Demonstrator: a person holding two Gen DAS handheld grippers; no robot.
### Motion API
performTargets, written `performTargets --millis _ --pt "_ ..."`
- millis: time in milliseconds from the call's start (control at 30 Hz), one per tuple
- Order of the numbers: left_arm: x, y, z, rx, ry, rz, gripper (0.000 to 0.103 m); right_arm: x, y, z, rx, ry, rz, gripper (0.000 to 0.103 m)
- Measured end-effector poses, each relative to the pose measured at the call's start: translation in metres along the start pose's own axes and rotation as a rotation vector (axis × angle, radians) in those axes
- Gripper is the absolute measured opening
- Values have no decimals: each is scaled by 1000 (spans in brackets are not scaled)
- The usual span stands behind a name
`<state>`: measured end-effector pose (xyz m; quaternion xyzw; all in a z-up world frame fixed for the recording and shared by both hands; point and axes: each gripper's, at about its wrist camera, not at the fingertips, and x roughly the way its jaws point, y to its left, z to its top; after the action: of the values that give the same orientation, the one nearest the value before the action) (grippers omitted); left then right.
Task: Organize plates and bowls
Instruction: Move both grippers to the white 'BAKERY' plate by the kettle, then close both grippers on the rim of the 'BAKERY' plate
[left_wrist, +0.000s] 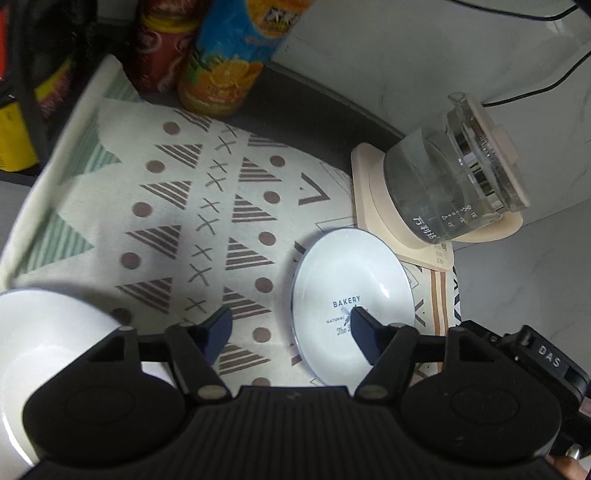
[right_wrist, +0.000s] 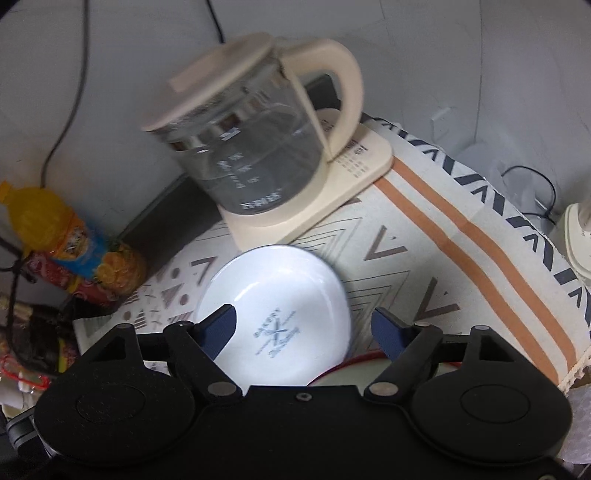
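Note:
A white plate with "BAKERY" print (left_wrist: 354, 291) lies on the patterned cloth in front of the kettle; it also shows in the right wrist view (right_wrist: 275, 314). My left gripper (left_wrist: 291, 325) is open above the cloth, its right finger over the plate's near part. A white bowl (left_wrist: 44, 332) sits at the lower left, partly hidden behind the gripper body. My right gripper (right_wrist: 304, 325) is open and empty above the plate's right side. A red-rimmed dish (right_wrist: 354, 363) peeks out under the right gripper, mostly hidden.
A glass kettle (left_wrist: 454, 181) on a cream base (left_wrist: 373, 206) stands behind the plate, also in the right wrist view (right_wrist: 251, 147). Drink bottles (left_wrist: 229, 62) stand at the back left. The patterned cloth (left_wrist: 177, 206) covers the counter. A wall and cables lie behind.

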<state>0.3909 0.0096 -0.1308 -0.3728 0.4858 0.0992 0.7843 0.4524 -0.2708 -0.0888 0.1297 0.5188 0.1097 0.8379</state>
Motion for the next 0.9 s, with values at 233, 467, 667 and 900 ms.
performTargets --millis 233,467,667,900 --pt "38 -5 10 -15 97 -32 41 43 -22 24 60 150 -4 47" --pt "69 -8 18 -39 174 -10 28 74 -27 39 60 251 -24 40" --pt "84 -2 19 -66 217 13 22 96 -21 46 8 328 -41 36" --pt "96 8 15 -107 257 20 14 114 -21 51 -25 401 -35 34"
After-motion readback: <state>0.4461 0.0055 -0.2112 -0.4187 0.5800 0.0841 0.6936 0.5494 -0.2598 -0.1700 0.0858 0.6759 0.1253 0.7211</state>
